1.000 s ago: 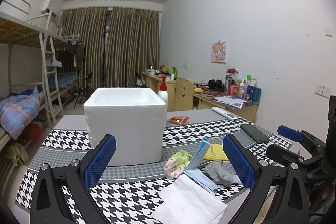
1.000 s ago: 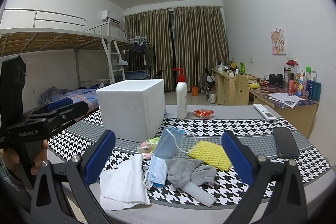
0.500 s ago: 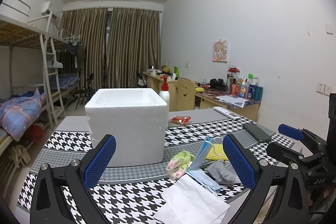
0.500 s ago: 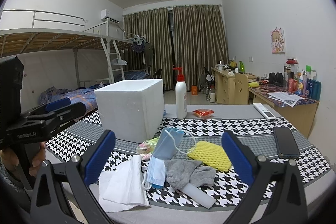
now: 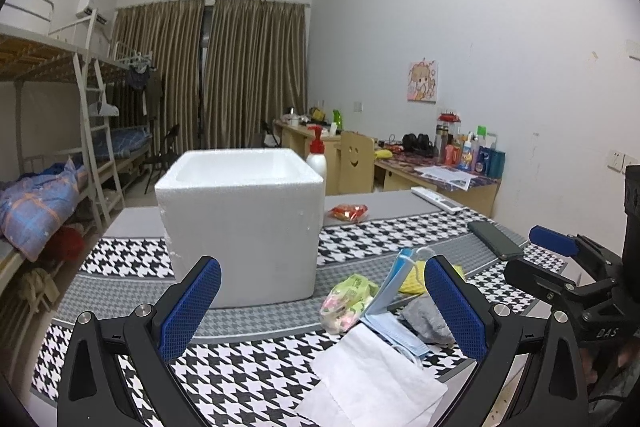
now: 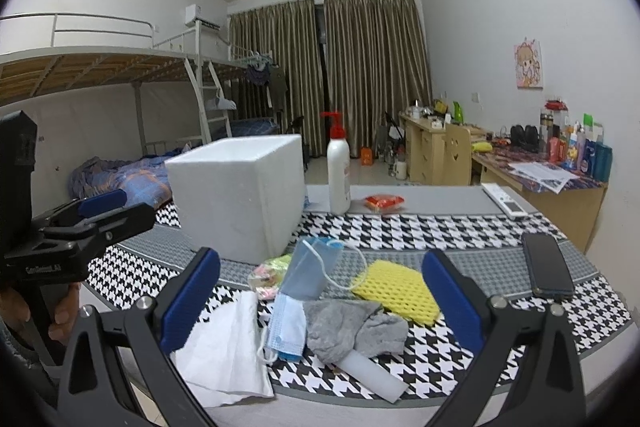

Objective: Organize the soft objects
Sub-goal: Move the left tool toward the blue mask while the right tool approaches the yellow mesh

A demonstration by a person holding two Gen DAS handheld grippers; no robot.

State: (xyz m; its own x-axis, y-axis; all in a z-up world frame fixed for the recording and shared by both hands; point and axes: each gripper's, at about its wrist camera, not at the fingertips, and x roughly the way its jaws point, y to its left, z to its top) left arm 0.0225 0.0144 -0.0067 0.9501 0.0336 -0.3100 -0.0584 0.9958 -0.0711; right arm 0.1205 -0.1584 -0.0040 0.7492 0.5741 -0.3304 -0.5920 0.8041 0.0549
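Note:
A pile of soft things lies near the front edge of the houndstooth table (image 6: 460,231): white tissue (image 6: 224,351), blue face masks (image 6: 308,275), grey cloth (image 6: 352,327), yellow sponge (image 6: 396,287), a white foam tube (image 6: 374,373) and a green-pink packet (image 5: 348,297). An open white foam box (image 5: 244,223) stands behind them to the left. My left gripper (image 5: 320,311) hovers open before the box and the tissue (image 5: 376,383), holding nothing. Just as wide open and holding nothing, my right gripper (image 6: 320,299) hangs over the pile.
A pump bottle (image 6: 338,171), a red snack packet (image 6: 384,202), a white remote (image 6: 502,199) and a black phone (image 6: 546,265) also lie on the table. Desks with bottles line the right wall; a bunk bed stands on the left.
Both grippers have drifted slightly; the left view has shifted a little so the box sits further right. Nothing on the table has moved, and both grippers stay open.

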